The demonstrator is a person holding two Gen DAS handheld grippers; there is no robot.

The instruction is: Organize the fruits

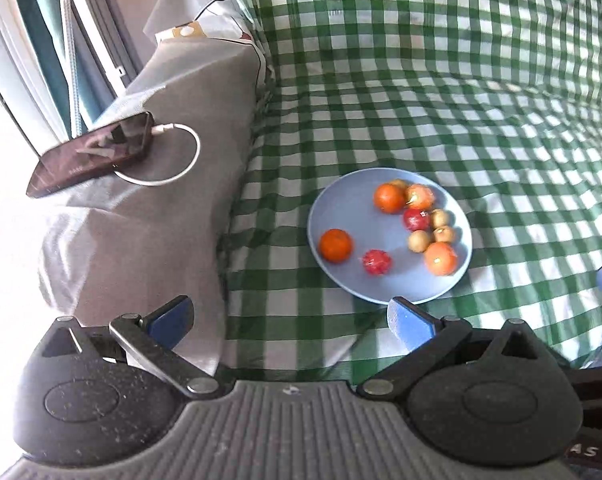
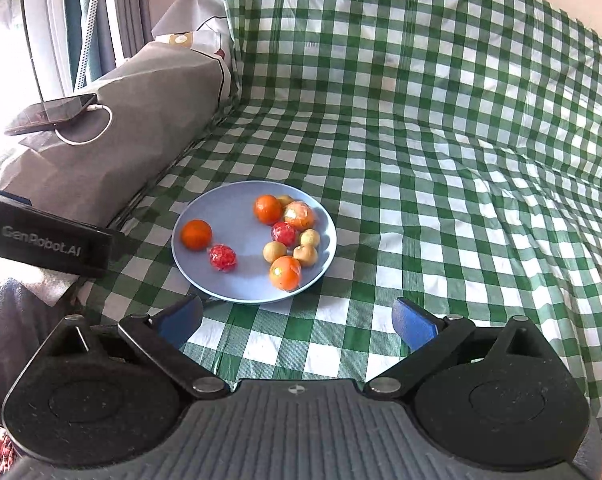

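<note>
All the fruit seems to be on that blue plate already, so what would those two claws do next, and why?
Probably just back away. Both the left gripper and right gripper are open and empty, and every visible fruit, including the lone orange, sits on the blue plate.

We see a pale blue plate (image 2: 225, 216) on a green-and-white checked cloth (image 2: 421, 160). On the plate lie orange fruits (image 2: 196, 234), red ones (image 2: 222, 257) and small tan-yellow ones (image 2: 275, 252). Left of the plate sits a grey cushion (image 2: 149, 120) bearing a dark phone (image 2: 49, 114) with a white cable (image 2: 89, 136). Our gripper pads (image 2: 415, 322) near the plate are blue on black arms
</note>
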